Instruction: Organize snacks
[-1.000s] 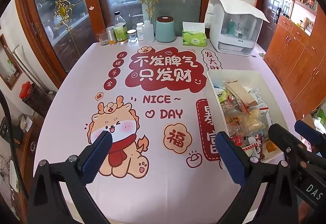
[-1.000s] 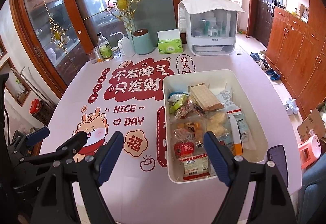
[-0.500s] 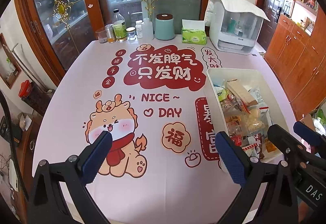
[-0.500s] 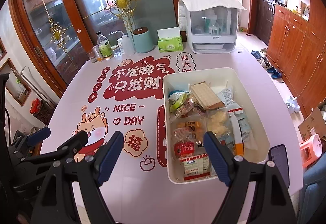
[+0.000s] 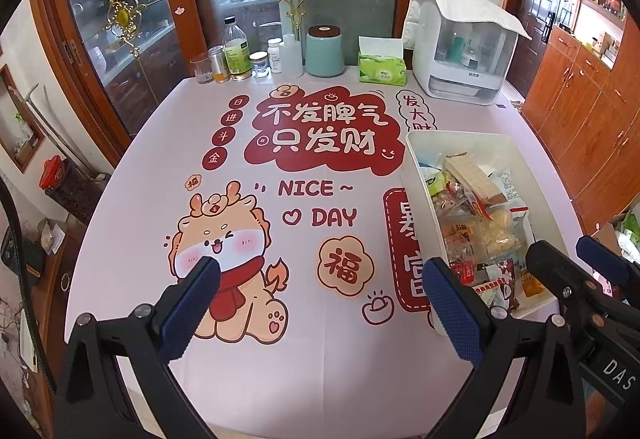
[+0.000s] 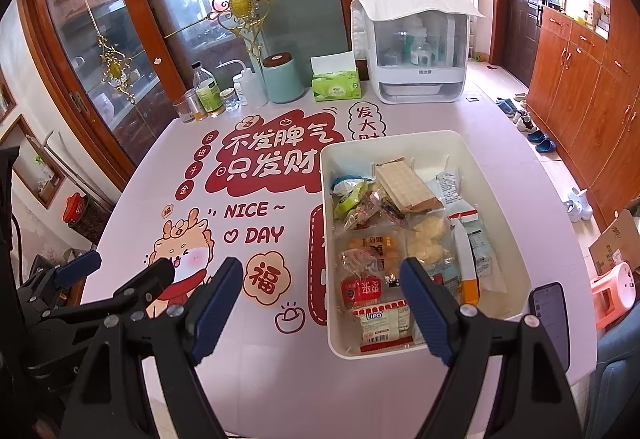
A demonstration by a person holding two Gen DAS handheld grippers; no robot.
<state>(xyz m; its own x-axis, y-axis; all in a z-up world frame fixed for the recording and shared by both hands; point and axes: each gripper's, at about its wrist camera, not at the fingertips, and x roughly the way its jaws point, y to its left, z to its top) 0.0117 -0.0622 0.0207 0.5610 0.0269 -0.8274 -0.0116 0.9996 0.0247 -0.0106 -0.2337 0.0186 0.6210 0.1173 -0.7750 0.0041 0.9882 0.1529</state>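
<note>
A white bin point(image 6: 420, 139) full of packaged snacks stands on the right side of the table; it also shows in the left wrist view point(image 5: 416, 175). Inside lie a wafer pack point(image 6: 404, 185), a red packet point(image 6: 360, 289) and a Lipo biscuit pack point(image 6: 386, 323), among others. My left gripper point(image 5: 316, 315) is open and empty above the printed tablecloth point(image 5: 320, 379), left of the bin. My right gripper point(image 6: 320, 303) is open and empty over the bin's near left corner. Each gripper shows at the edge of the other's view.
At the table's far edge stand bottles and jars point(image 5: 238, 51), a teal canister point(image 5: 325, 51), a green tissue box point(image 5: 382, 65) and a white covered cabinet point(image 5: 464, 51). A phone point(image 6: 550, 313) lies at the near right corner. Wooden cupboards point(image 6: 580, 79) line the right wall.
Both grippers have drifted slightly over the table; the views shifted a little. Both stay open and empty. The bin and snacks have not moved.
</note>
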